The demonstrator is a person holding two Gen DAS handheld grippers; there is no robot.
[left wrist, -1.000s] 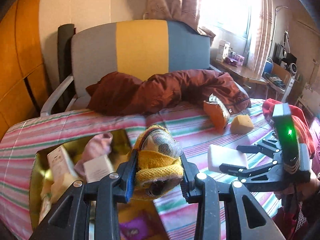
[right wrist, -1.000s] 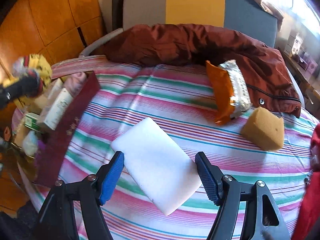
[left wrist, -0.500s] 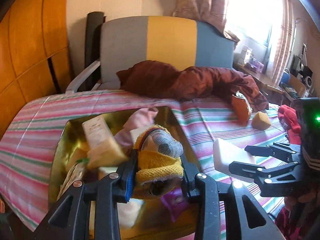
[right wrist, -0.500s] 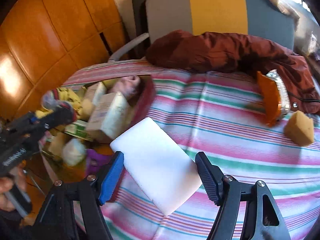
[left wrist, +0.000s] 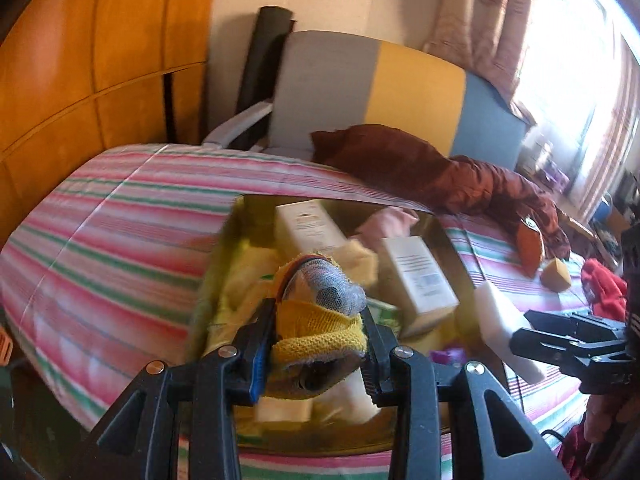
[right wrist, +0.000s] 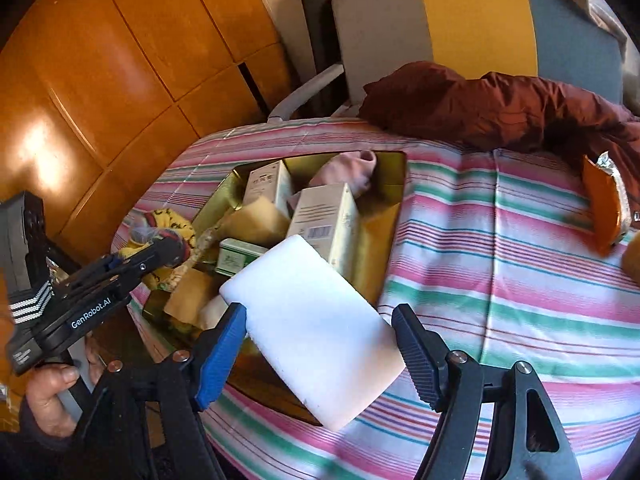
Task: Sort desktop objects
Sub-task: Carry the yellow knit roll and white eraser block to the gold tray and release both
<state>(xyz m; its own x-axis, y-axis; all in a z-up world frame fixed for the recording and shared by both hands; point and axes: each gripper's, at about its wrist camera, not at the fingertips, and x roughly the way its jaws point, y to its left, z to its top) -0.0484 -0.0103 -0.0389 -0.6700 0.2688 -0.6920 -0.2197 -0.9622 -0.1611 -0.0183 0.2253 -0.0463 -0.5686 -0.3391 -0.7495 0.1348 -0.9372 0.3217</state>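
My left gripper (left wrist: 316, 340) is shut on a yellow knitted cloth bundle (left wrist: 320, 320) with a grey mesh scrubber on top. It hangs over the near left part of the open gold box (left wrist: 442, 232). In the right wrist view the left gripper (right wrist: 170, 248) and its bundle (right wrist: 172, 220) are at the box's left rim (right wrist: 224, 196). My right gripper (right wrist: 318, 340) is shut on a white foam block (right wrist: 312, 320), held tilted above the box's near right corner. The left wrist view shows the right gripper (left wrist: 522, 330) and the block (left wrist: 496, 312) at the right.
The box holds white cartons (right wrist: 328, 220), a pink cloth (right wrist: 348, 168), yellow sponges and a green packet. On the striped tablecloth lie an orange snack bag (right wrist: 604, 208) and a tan sponge (left wrist: 556, 274). A maroon jacket (right wrist: 500, 112) lies on the chair behind.
Both grippers have swung left across the table, from over the striped cloth to over the gold box. Each keeps its grip on the same object.
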